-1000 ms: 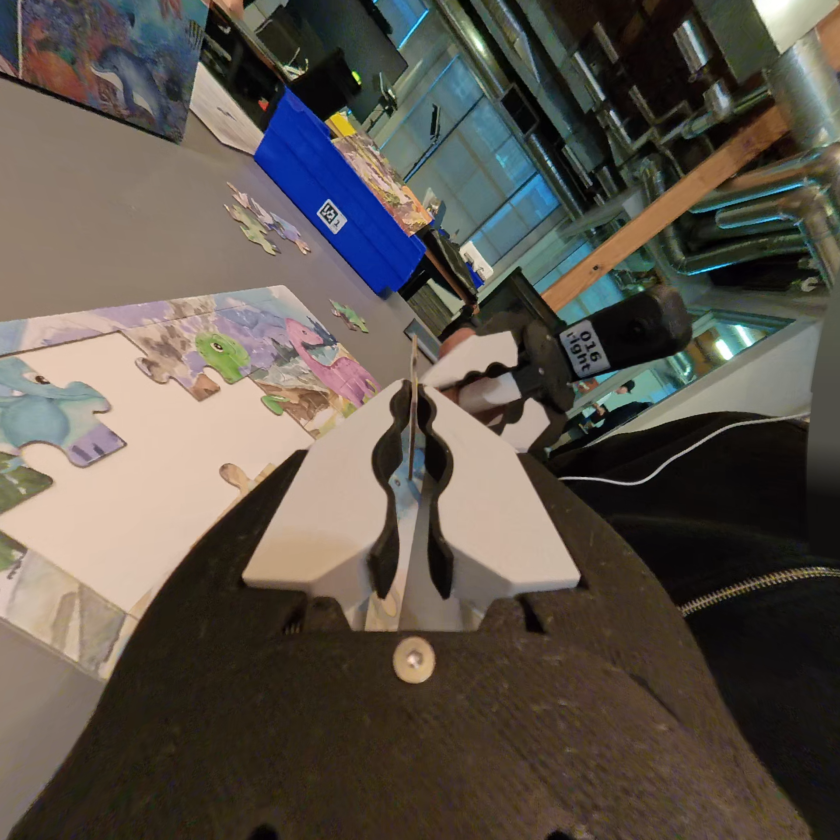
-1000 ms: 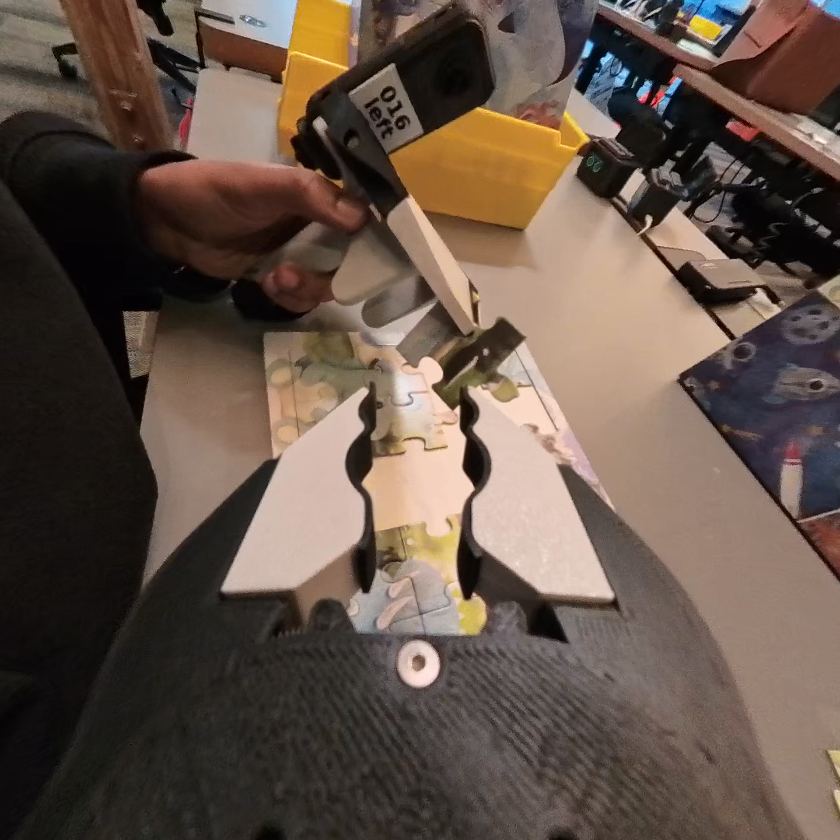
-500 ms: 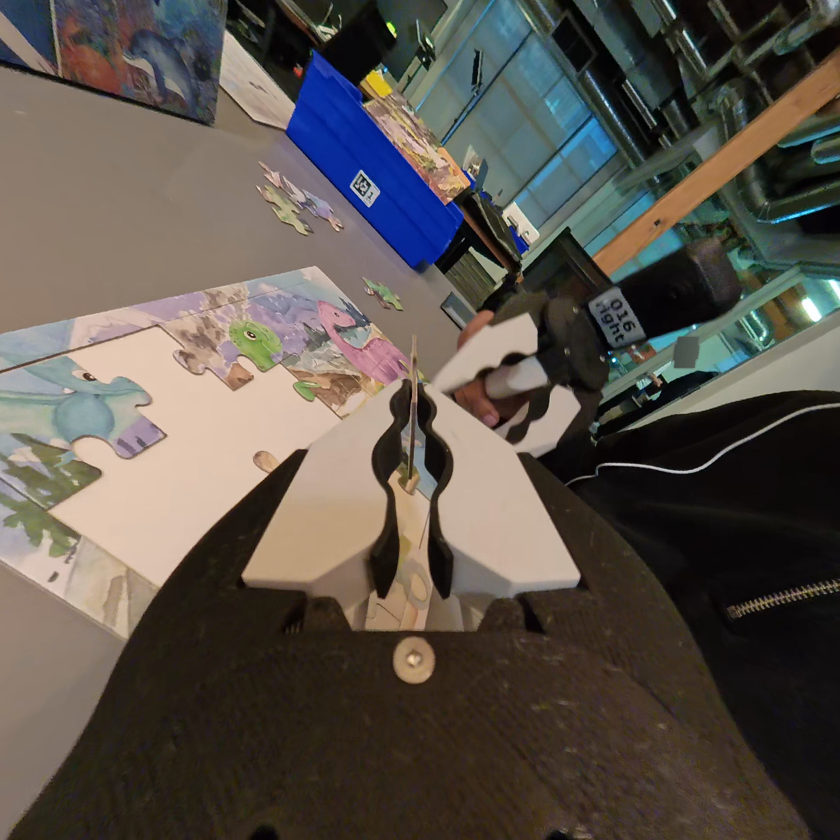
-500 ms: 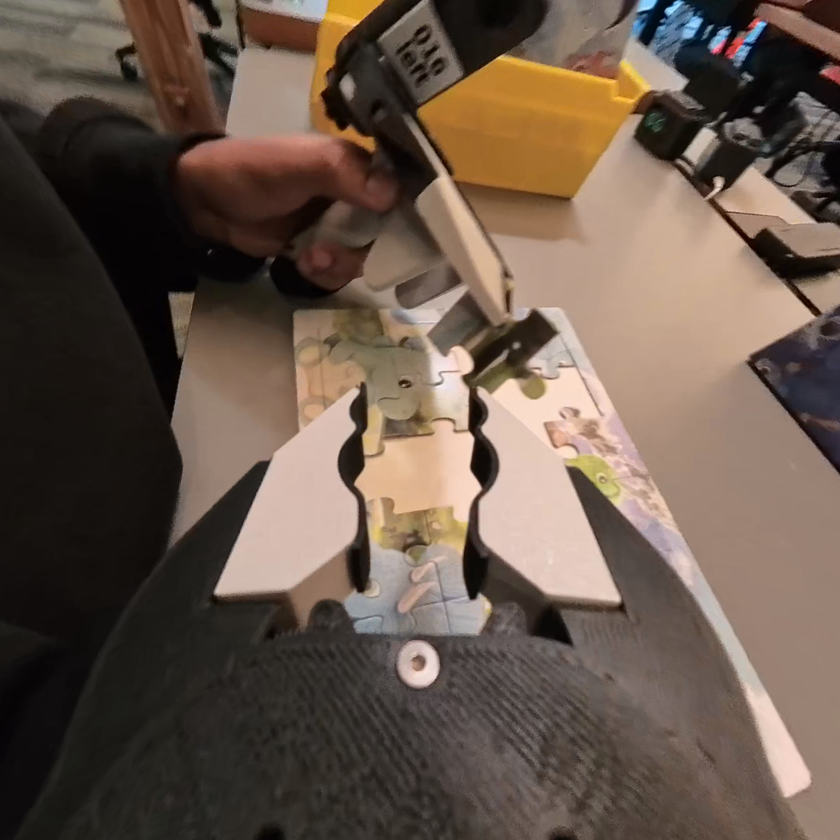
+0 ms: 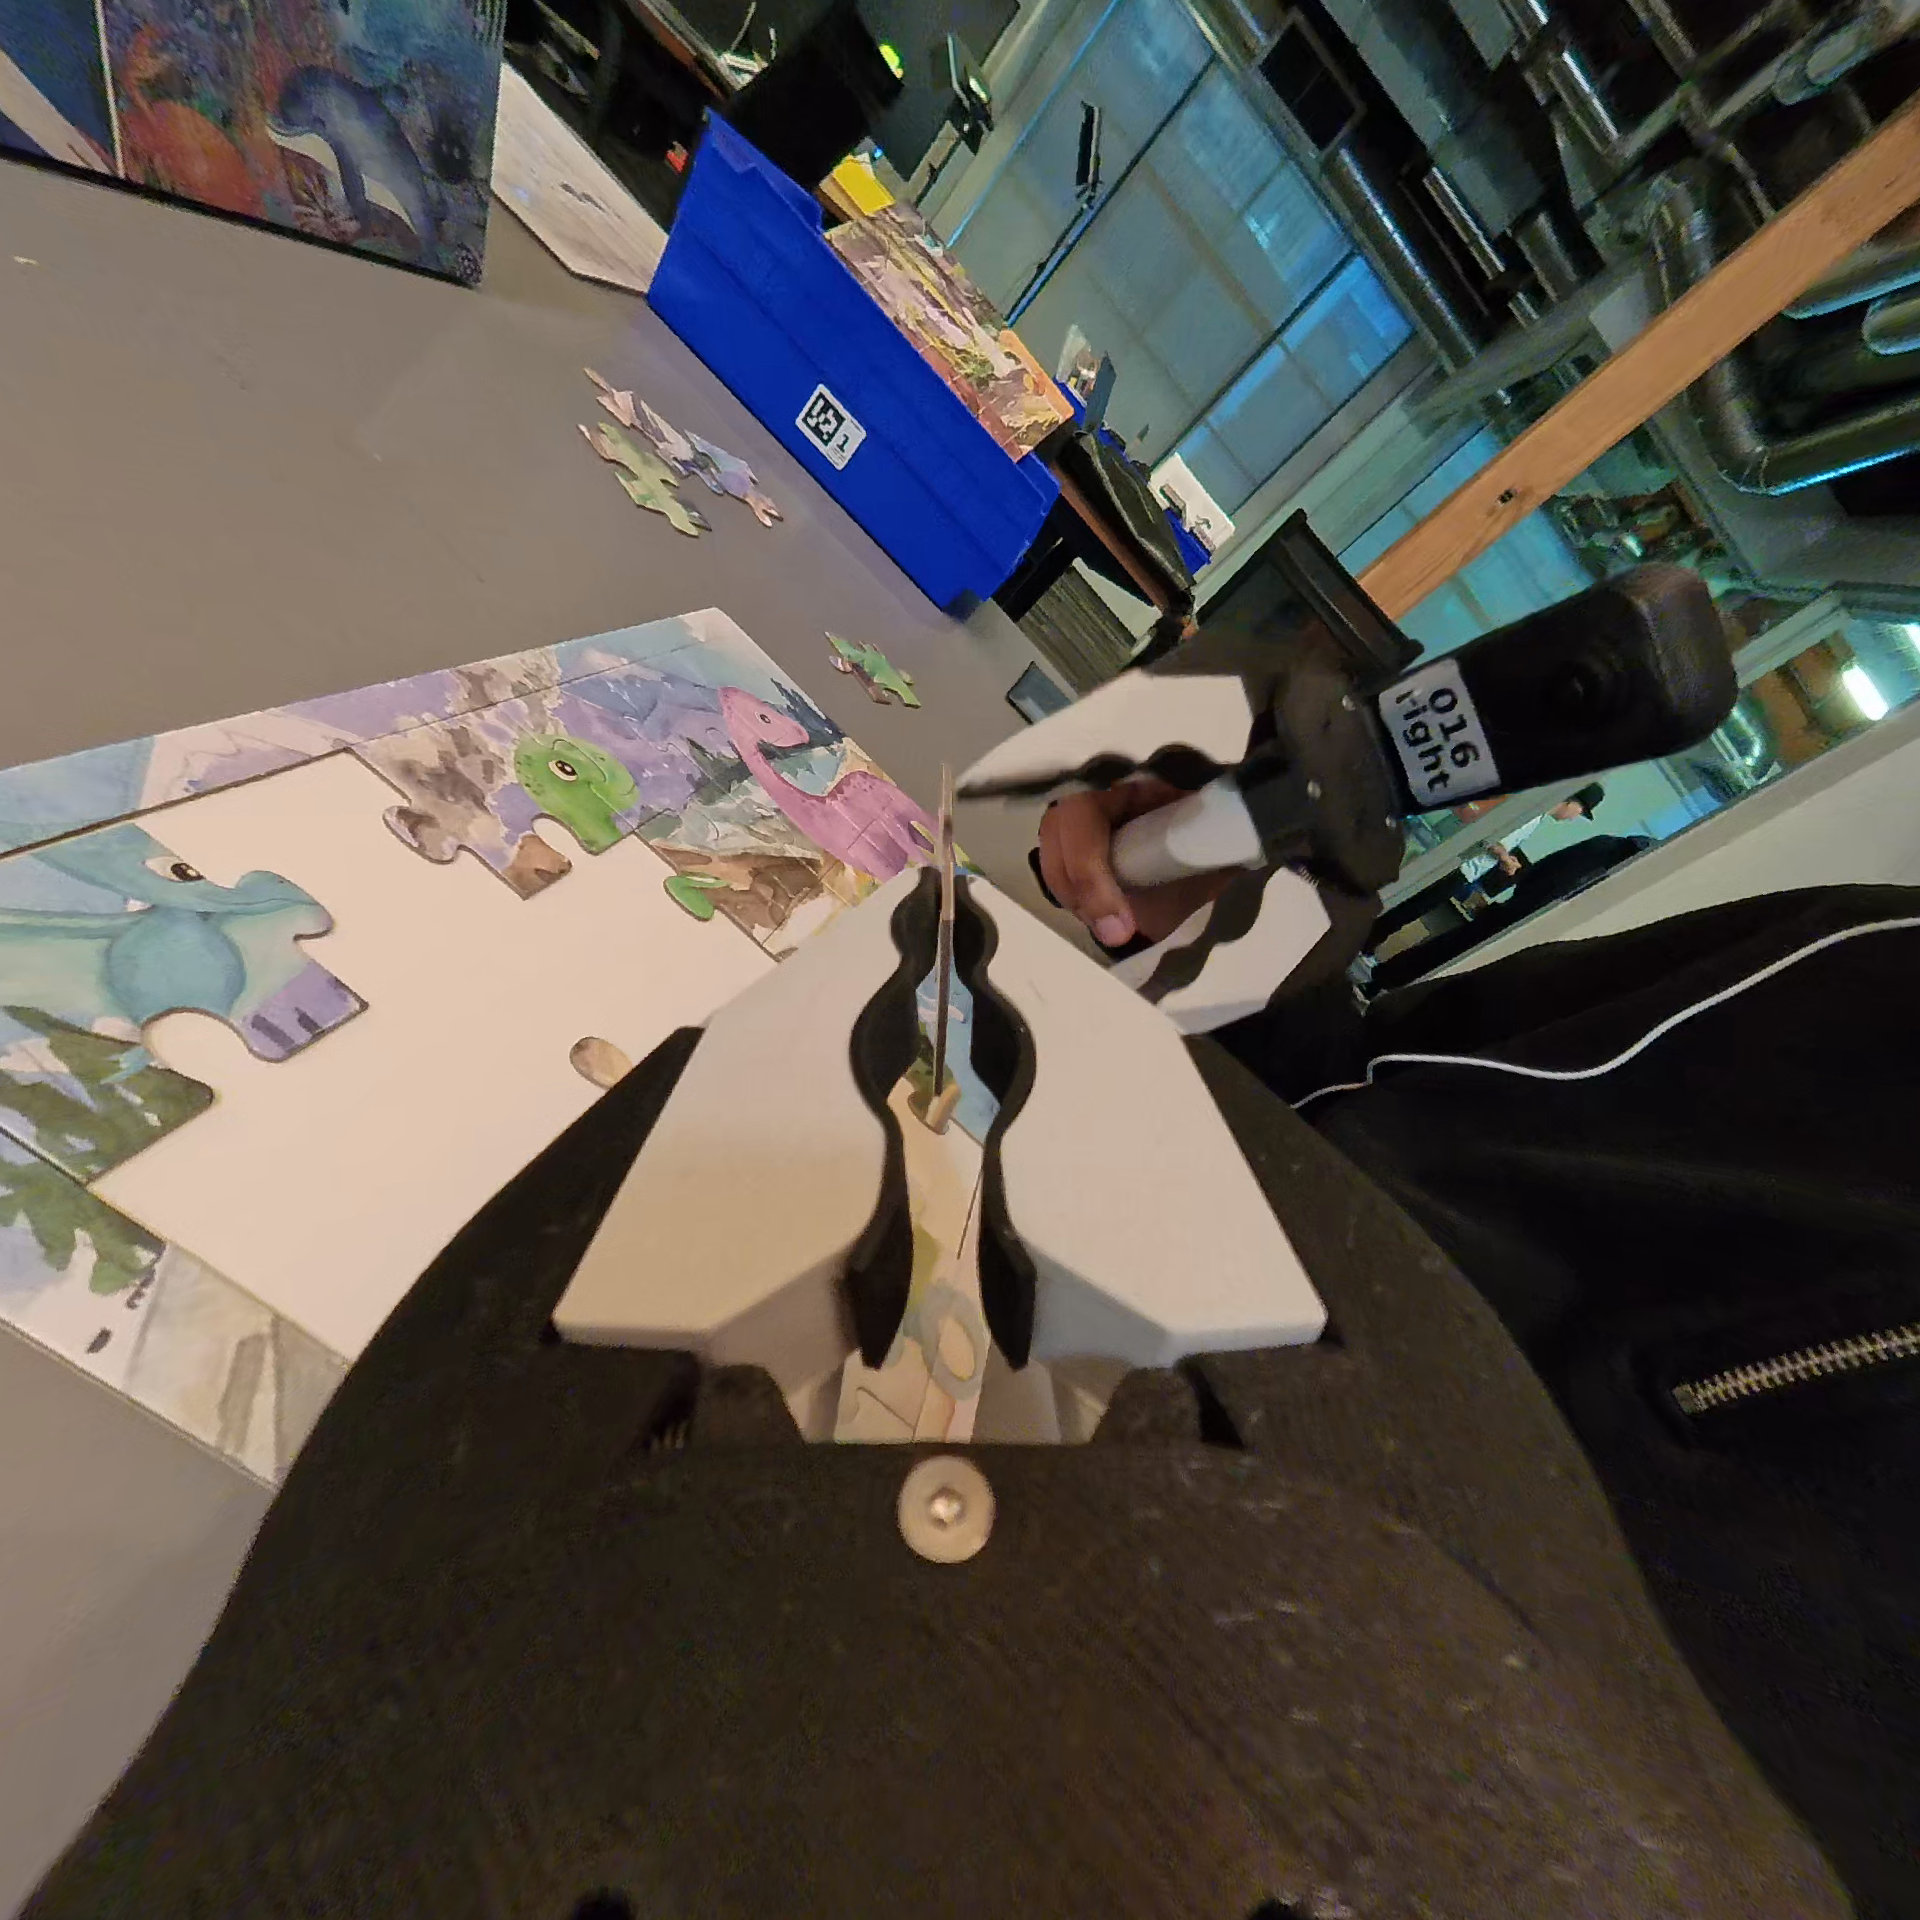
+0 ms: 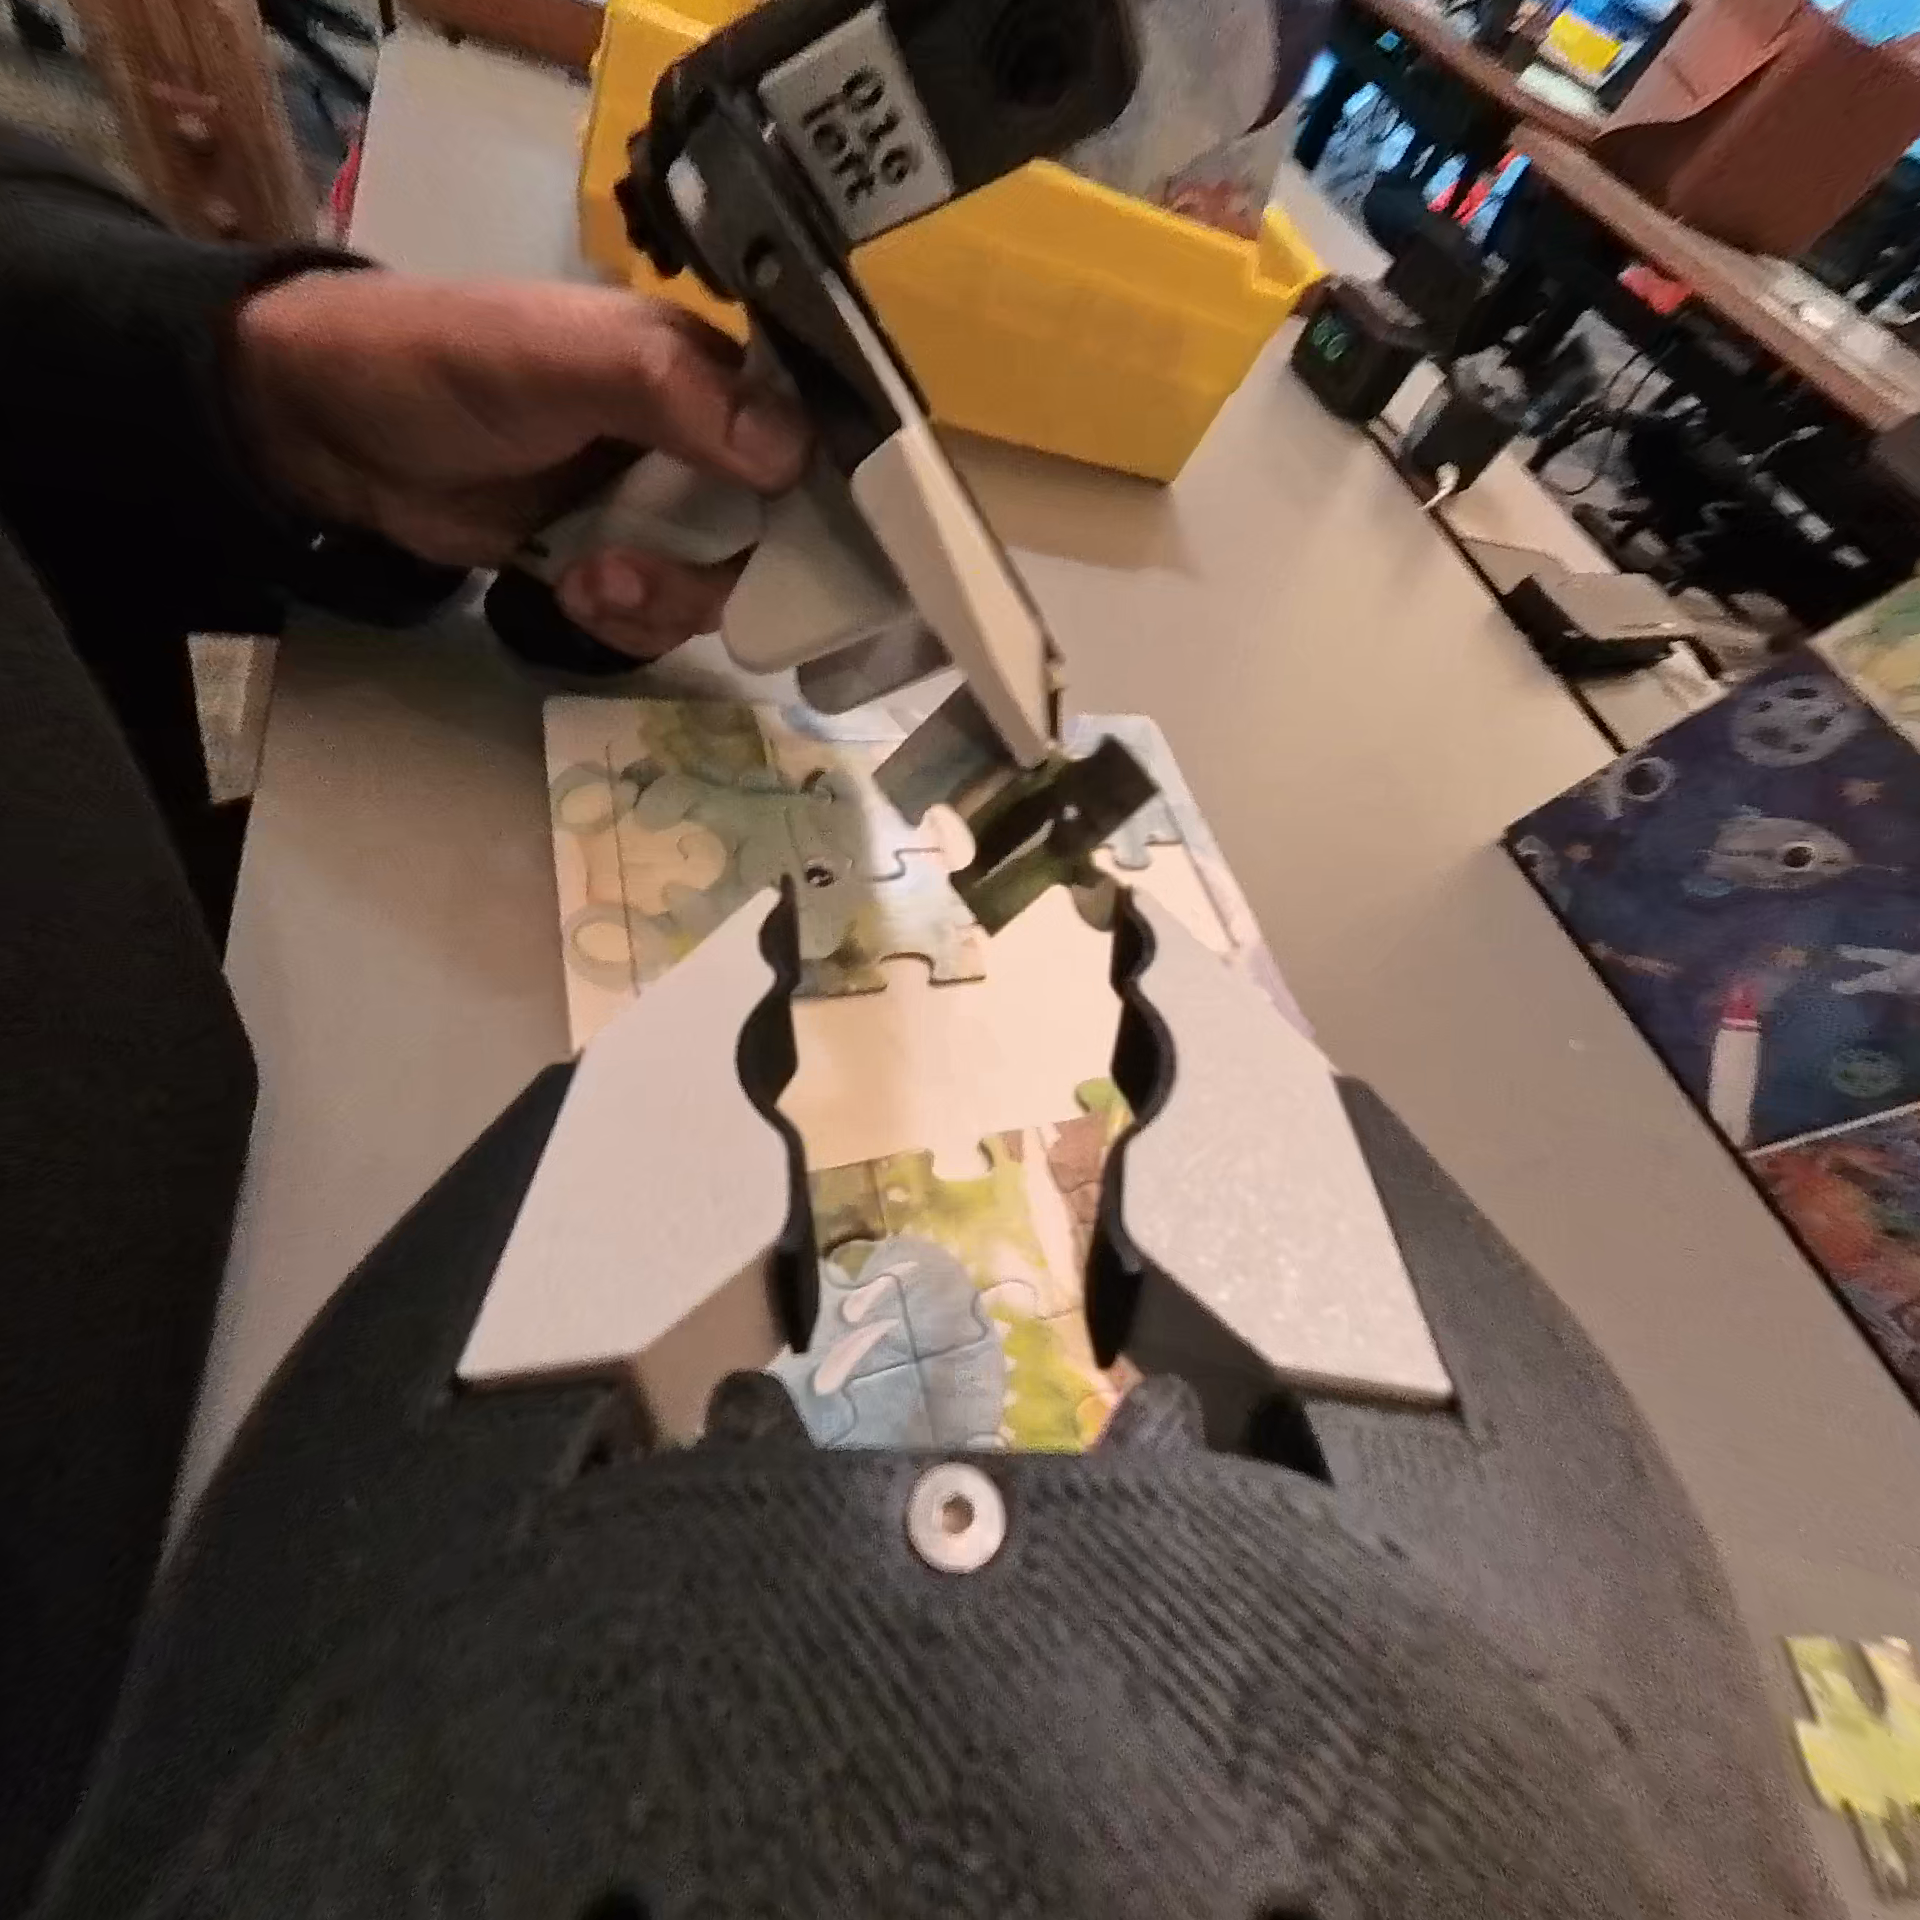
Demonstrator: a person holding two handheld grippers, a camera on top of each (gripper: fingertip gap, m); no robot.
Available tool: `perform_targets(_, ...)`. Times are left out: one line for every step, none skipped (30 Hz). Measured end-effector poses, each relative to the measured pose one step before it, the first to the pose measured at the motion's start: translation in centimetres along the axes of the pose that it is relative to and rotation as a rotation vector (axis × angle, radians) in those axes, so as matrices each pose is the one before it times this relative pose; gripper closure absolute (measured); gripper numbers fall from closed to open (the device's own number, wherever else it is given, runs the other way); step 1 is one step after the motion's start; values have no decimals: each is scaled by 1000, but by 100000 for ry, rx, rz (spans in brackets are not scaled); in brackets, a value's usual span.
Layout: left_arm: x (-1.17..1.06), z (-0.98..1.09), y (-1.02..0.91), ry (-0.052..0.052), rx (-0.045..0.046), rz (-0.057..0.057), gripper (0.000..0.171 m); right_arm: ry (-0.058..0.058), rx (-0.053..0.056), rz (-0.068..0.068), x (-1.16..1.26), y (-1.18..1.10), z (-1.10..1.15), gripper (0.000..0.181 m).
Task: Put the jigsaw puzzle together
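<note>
The jigsaw board [image 5: 436,1049] lies on the grey table, with dinosaur pieces fitted round its edges and a bare white middle. My left gripper [image 5: 943,920] is shut on a puzzle piece [image 5: 943,977] seen edge-on, just above the board's near right part. In the right wrist view the left gripper [image 6: 1039,821] holds this greenish piece [image 6: 1003,883] tilted down at the board [image 6: 935,1049], close to fitted pieces. My right gripper [image 6: 951,914] is open and empty, hovering above the bare middle. It also shows in the left wrist view [image 5: 1081,883], jaws apart.
Loose pieces lie on the table [image 5: 675,468], [image 5: 873,670], and one at the right wrist view's bottom right [image 6: 1860,1745]. A blue bin [image 5: 831,395], a yellow bin [image 6: 1039,301] and other finished puzzles [image 5: 291,125], [image 6: 1766,883] stand around the board. Less than 4 cm separates the two grippers' tips.
My left gripper has lowered the piece closer to the board. My right gripper has opened wider and moved in over the board's middle.
</note>
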State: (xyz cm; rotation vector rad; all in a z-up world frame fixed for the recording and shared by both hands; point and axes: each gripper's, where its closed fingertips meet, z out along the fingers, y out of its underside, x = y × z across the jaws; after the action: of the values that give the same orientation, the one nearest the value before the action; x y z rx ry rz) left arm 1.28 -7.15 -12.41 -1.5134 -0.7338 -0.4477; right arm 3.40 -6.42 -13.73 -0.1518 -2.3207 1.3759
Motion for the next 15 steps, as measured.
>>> perform_targets(-21, 23, -48, -418, 135, 106, 171, -1379, -1564, -1743, -434, 259, 231, 127)
perform_targets(-28, 25, -4, -482, -179, 552, 171, 427, -898, -1789, -128, 142, 133, 131)
perform_targets(90, 43, 6, 239, -242, 156, 171, 1446, -599, -1612, 95, 89, 45, 133)
perform_targets(77, 63, -4, 257, -162, 4, 171, 1335, -318, -1037, 189, 61, -25, 135)
perform_targets(21, 89, -37, -137, -74, 160, 171, 782, 239, -60, 207, -24, -83, 136)
perform_targets(36, 115, -63, -1, 15, 249, 171, 145, 544, 791, 179, -68, -117, 135)
perform_targets(61, 133, -118, 112, 105, 131, 171, 96, 530, 1067, 199, -59, -145, 135)
perform_targets(57, 166, -154, 115, 118, 146, 171, 1055, 583, 823, 322, -65, -175, 134)
perform_targets(82, 205, -181, 121, 13, 294, 171, 1828, 676, 70, 384, -63, -222, 133)
perform_targets(115, 255, -150, 200, -349, 452, 171, 2920, 721, -579, 509, -73, -267, 133)
perform_targets(128, 294, -126, 132, -582, 554, 171, 3921, 742, -991, 647, -55, -310, 131)
perform_targets(109, 315, -138, -39, -517, 702, 171, 3778, 709, -1037, 626, -16, -333, 130)
perform_targets(124, 331, -138, -81, -497, 743, 171, 3199, 637, -509, 570, 14, -322, 129)
perform_targets(155, 381, -109, 120, -768, 752, 171, 2733, 653, 104, 557, 65, -311, 128)
perform_targets(135, 429, -83, 167, -863, 643, 171, 1811, 595, 490, 428, 131, -283, 126)
